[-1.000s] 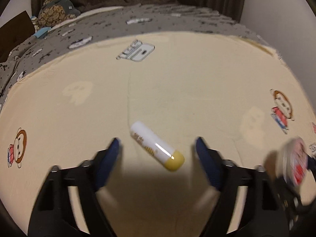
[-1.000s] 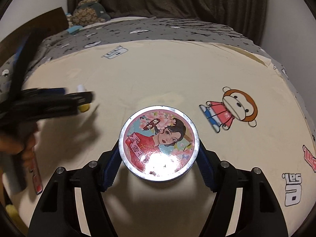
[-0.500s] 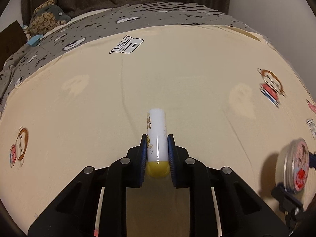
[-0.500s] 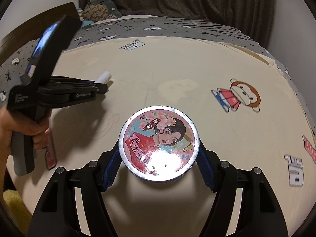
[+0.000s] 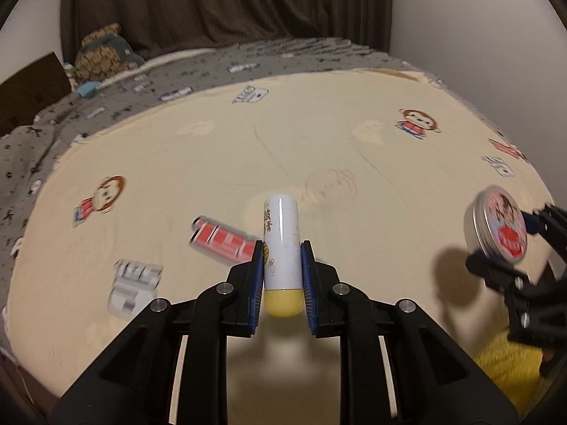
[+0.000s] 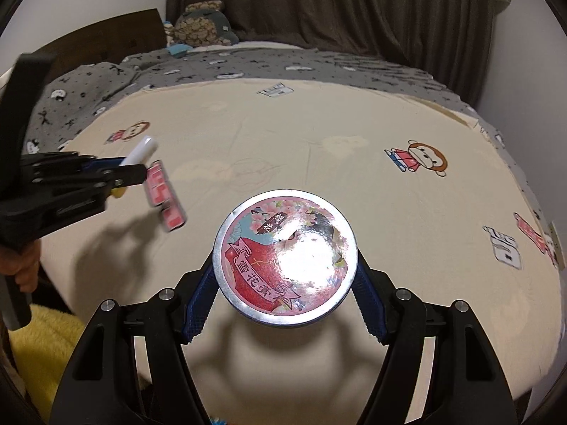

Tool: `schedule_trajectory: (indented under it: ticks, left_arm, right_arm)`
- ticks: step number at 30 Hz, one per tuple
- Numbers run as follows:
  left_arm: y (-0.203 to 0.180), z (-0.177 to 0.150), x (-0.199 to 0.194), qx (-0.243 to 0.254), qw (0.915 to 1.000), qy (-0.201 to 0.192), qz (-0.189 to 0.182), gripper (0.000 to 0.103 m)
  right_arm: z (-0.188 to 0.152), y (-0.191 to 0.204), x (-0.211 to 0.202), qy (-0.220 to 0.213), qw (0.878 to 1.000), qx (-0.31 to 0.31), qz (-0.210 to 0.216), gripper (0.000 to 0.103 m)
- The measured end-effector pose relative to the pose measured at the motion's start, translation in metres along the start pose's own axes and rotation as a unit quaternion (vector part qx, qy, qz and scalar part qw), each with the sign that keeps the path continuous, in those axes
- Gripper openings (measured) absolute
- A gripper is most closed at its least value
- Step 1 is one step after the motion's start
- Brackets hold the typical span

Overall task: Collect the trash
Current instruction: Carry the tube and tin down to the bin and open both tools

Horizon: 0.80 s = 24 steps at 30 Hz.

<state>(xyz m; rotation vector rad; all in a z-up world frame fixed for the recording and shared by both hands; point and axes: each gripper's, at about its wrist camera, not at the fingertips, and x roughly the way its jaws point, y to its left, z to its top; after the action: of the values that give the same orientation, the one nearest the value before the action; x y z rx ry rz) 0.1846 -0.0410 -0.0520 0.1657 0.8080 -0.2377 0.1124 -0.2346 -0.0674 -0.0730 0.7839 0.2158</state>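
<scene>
My left gripper (image 5: 282, 276) is shut on a white tube with a yellow cap (image 5: 281, 248), held above the cream bed sheet (image 5: 212, 163). The tube stands upright between the blue pads, cap end toward me. My right gripper (image 6: 285, 279) is shut on a round metal tin with a pink picture lid (image 6: 285, 260), also lifted off the sheet. In the left wrist view the tin (image 5: 499, 225) and the right gripper (image 5: 503, 244) hang at the right edge. In the right wrist view the left gripper (image 6: 134, 170) and its tube (image 6: 140, 150) show at the left, with a hand below.
The sheet carries printed monkey figures (image 5: 418, 124), red strips (image 5: 221, 239) and grey logos (image 5: 134, 283). A grey patterned blanket (image 5: 106, 106) and a stuffed toy (image 5: 102, 53) lie at the far end before a dark curtain (image 5: 226, 3). Yellow fluffy fabric (image 6: 49, 354) lies below the bed's near edge.
My left gripper closed on the tube, lifted it off the sheet and carried it back toward the bed's near edge. The right gripper moved back too, tin still held.
</scene>
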Motion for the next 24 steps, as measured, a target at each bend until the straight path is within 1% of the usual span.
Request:
schedule_trajectory:
  ticks: [2,5,10,13,18,24]
  left_arm:
    - [-0.004,-0.021,-0.022,0.005,0.9999,-0.011,-0.001,0.019]
    - [-0.011,-0.050,-0.043,0.010,0.9998,-0.016,-0.009,0.019]
    - [-0.024,-0.097,-0.060,0.011,0.9995,-0.005,-0.030,0.019]
    - [-0.031,-0.129,-0.059,0.008,0.9994,0.012,-0.032,0.019]
    - [-0.041,-0.173,-0.049,0.001,0.9970,0.054,-0.055,0.019]
    - [-0.043,-0.209,-0.026,-0.005,0.9918,0.106,-0.072,0.019]
  right_arm:
    - [-0.010,0.006,-0.011,-0.006,1.000,-0.001,0.002,0.071]
    - [-0.032,0.020,-0.029,-0.012,1.000,-0.005,0.007,0.071]
    - [-0.067,0.030,-0.041,-0.006,1.000,0.013,0.022,0.071]
    - [-0.091,0.035,-0.041,0.009,0.999,0.033,0.033,0.071]
    - [-0.126,0.048,-0.034,0.039,0.997,0.047,0.039,0.071]
    - [-0.158,0.057,-0.015,0.080,0.995,0.051,0.030,0.071]
